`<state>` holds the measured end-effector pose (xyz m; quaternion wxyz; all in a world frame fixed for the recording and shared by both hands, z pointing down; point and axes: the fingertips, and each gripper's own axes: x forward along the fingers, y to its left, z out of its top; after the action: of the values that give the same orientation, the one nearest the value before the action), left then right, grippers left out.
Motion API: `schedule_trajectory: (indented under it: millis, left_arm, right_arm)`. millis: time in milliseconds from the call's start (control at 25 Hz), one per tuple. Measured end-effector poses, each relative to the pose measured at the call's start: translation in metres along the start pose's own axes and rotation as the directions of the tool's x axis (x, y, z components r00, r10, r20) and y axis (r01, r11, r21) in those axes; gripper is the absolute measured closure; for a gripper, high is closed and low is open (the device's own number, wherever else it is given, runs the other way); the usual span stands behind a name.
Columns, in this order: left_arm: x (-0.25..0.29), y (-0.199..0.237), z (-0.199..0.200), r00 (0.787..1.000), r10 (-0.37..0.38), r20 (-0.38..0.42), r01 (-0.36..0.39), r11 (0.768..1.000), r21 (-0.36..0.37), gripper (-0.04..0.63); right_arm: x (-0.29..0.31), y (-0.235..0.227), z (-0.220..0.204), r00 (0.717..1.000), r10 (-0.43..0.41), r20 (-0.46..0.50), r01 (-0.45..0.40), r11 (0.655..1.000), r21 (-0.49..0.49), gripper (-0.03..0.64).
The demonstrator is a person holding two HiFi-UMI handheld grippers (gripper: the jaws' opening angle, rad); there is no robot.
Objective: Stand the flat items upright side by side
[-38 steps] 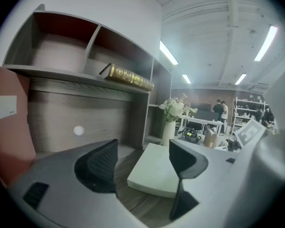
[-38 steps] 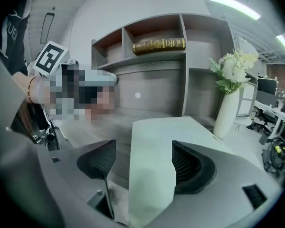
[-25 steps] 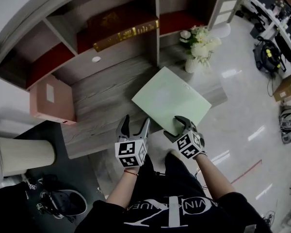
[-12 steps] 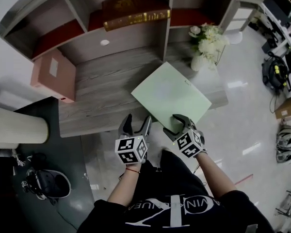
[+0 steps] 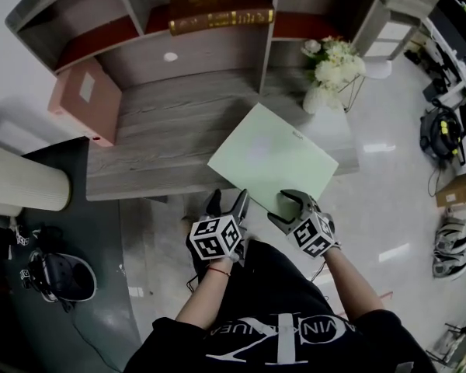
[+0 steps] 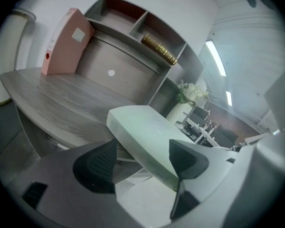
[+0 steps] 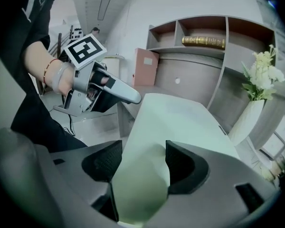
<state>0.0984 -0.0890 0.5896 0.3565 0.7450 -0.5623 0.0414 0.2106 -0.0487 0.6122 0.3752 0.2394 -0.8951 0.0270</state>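
Note:
A light green flat folder (image 5: 268, 158) lies on the grey wood desk (image 5: 163, 138), its near corner hanging past the front edge. My right gripper (image 5: 286, 208) is on that corner. Its jaws have just been closing, and in the right gripper view the folder (image 7: 180, 118) fills the gap of the gripper (image 7: 141, 163). My left gripper (image 5: 227, 204) hangs open just left of it, below the desk edge. The left gripper view has the folder's edge (image 6: 142, 127) just beyond the gripper (image 6: 142, 163), untouched. A pink box file (image 5: 85, 99) stands upright at the desk's left.
A brown and gold book (image 5: 217, 8) lies flat in the shelf unit behind the desk. A white vase of flowers (image 5: 330, 68) stands at the desk's right end. A pale cylinder (image 5: 23, 189) and a dark helmet-like thing (image 5: 58, 274) are on the floor at left.
My left gripper has sunk away from the desk's front edge and rolled. My right gripper has stayed on the folder's near corner while drifting slightly right.

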Motion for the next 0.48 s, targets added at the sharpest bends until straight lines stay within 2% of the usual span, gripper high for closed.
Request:
schedule_trajectory:
  millis: [120, 240, 360, 480]
  left_arm:
    - [0.008, -0.001, -0.017, 1.0, -0.018, -0.023, 0.015, 0.994, -0.11, 0.265]
    - [0.02, -0.006, -0.032, 0.997, -0.062, -0.039, 0.051, 0.97, -0.238, 0.259]
    - [0.032, -0.018, -0.038, 0.992, -0.128, -0.017, 0.115, 0.931, -0.346, 0.258]
    - [0.045, -0.031, -0.046, 0.982, -0.191, 0.008, 0.174, 0.879, -0.445, 0.256]
  right_arm:
    - [-0.006, -0.002, -0.001, 1.0, 0.013, 0.008, -0.013, 1.0, -0.014, 0.325]
    - [-0.011, -0.004, -0.004, 1.0, 0.028, 0.002, -0.028, 0.999, -0.022, 0.324]
    - [-0.017, -0.007, -0.01, 1.0, 0.027, -0.006, -0.027, 0.999, -0.027, 0.324]
    - [-0.024, -0.012, -0.017, 1.0, 0.016, -0.008, -0.016, 1.0, -0.018, 0.324]
